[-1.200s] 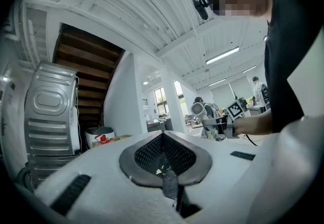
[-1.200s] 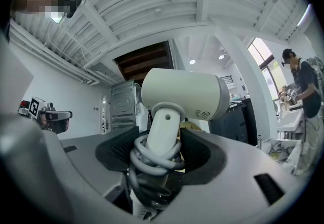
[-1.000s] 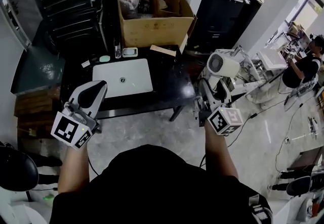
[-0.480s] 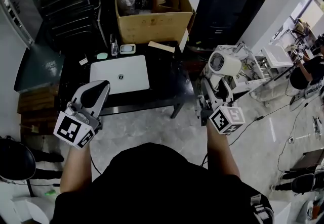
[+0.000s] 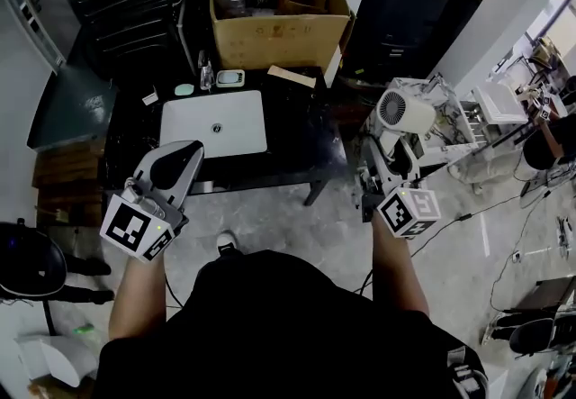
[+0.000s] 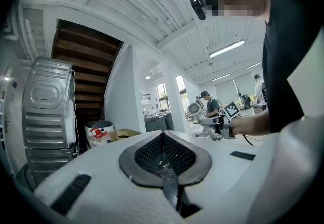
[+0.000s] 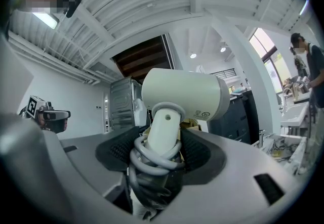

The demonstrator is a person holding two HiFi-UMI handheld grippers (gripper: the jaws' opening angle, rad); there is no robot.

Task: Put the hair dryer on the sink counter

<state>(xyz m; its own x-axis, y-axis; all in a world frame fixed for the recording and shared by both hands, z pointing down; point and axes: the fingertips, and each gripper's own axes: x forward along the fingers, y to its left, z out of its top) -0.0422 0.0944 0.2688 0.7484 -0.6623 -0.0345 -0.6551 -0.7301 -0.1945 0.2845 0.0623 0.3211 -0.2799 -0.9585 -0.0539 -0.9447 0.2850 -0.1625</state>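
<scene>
Stepping forward, I am still carrying the hair dryer (image 5: 405, 112), clenched in my right gripper (image 5: 385, 163), with the worktop (image 5: 301, 140) at ten o'clock; my left gripper (image 5: 180, 158) is riding closed, empty.

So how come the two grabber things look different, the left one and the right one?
The right gripper is clamped on the cord-wrapped handle of the white hair dryer, while the left gripper holds nothing. The right gripper's jaws stand apart around that handle, but the left gripper's jaws are closed together. Both grippers are white and have the same shape.
</scene>
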